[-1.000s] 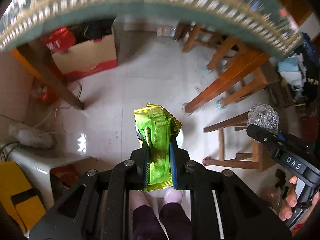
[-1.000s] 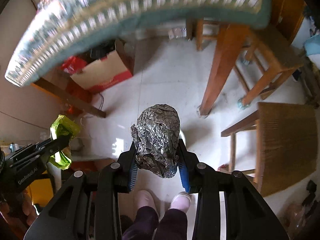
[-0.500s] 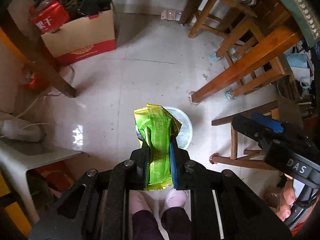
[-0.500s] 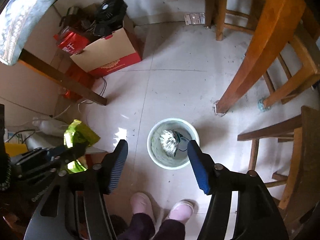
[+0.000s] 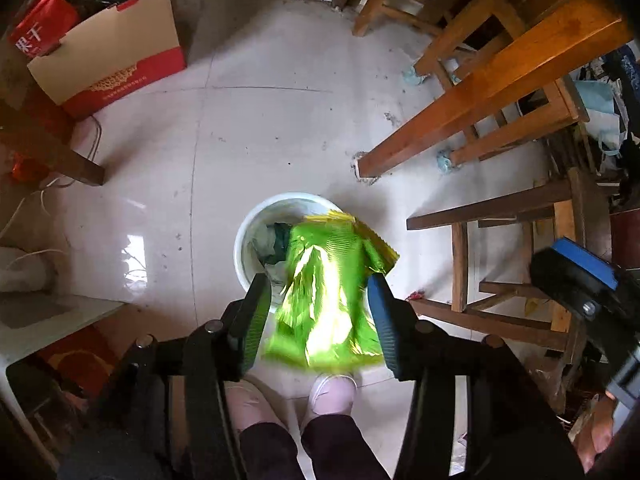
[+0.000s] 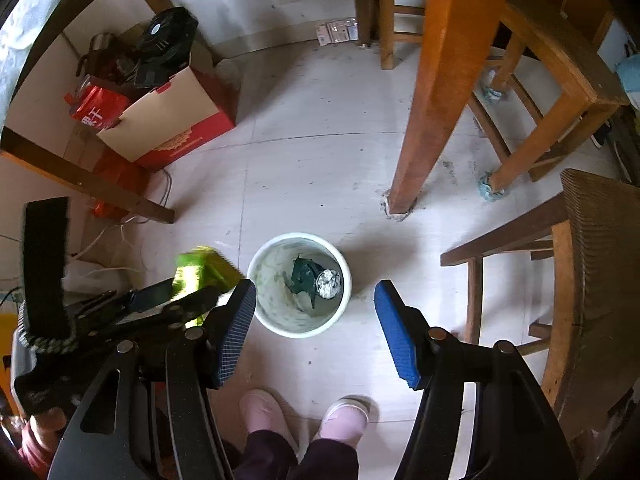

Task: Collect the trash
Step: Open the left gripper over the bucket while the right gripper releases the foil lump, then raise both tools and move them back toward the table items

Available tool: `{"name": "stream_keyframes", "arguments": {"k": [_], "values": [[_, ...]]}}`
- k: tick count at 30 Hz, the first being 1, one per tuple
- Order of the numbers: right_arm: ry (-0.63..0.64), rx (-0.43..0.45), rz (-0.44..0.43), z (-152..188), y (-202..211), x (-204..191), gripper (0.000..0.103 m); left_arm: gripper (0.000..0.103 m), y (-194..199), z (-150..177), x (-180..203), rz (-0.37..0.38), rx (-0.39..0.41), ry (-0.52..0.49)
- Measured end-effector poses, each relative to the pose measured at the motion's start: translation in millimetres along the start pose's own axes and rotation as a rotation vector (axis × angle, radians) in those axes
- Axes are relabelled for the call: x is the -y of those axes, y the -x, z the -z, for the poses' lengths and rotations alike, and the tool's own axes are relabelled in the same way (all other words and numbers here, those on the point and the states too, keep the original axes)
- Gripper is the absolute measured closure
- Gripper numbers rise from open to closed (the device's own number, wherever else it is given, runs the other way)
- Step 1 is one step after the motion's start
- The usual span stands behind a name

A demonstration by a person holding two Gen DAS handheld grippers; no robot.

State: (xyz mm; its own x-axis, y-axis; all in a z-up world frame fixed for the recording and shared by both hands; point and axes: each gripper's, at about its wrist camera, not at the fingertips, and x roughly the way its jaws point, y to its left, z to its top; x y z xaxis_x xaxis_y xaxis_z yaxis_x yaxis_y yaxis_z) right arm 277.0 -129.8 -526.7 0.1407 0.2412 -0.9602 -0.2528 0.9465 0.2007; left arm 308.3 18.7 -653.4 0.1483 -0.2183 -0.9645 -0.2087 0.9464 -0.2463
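A white round bin (image 5: 245,236) stands on the tiled floor just beyond a person's pink shoes. My left gripper (image 5: 318,280) points down over its near rim and its jaws are opening. Between them a shiny green snack wrapper (image 5: 324,300) hangs loose and blurred, and the pads do not pinch it. In the right wrist view the same wrapper (image 6: 200,270) shows left of the bin (image 6: 298,237). My right gripper (image 6: 315,285) hangs open and empty above the bin. A crumpled foil ball (image 6: 329,283) lies inside on dark green trash.
A thick wooden table leg (image 6: 432,92) stands beyond the bin to the right, with wooden stools (image 6: 560,92) behind it and a chair (image 6: 592,264) at the right. A red and cream cardboard box (image 6: 168,124) sits at the far left, with cables nearby.
Both grippers have sunk below the tablecloth edge toward the bin. The right one opened and its foil ball dropped into the bin. The left jaws have parted and the wrapper has slipped loose.
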Motion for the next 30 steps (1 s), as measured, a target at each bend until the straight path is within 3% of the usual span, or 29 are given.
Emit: {"name": "stream_keyframes", "arguments": {"k": [6, 12, 22, 30], "values": [[-0.006, 0.006, -0.001, 0.6, 10.5, 1.9, 0.045, 0.054, 16.1, 0.8, 0.6, -0.016, -0.004, -0.005], [0.002, 0.020, -0.011, -5.6, 37.0, -4.8, 0.045, 0.054, 65.9, 0.4, 2.6, -0.050, 0.033, -0.020], [0.040, 0.098, -0.027, -28.1, 137.4, -39.4, 0.045, 0.054, 200.8, -11.4, 12.5, -0.065, 0.155, -0.009], [0.076, 0.218, -0.033, -47.4, 244.2, -71.9, 0.045, 0.054, 337.0, -22.6, 32.2, -0.057, 0.325, -0.039]]}}
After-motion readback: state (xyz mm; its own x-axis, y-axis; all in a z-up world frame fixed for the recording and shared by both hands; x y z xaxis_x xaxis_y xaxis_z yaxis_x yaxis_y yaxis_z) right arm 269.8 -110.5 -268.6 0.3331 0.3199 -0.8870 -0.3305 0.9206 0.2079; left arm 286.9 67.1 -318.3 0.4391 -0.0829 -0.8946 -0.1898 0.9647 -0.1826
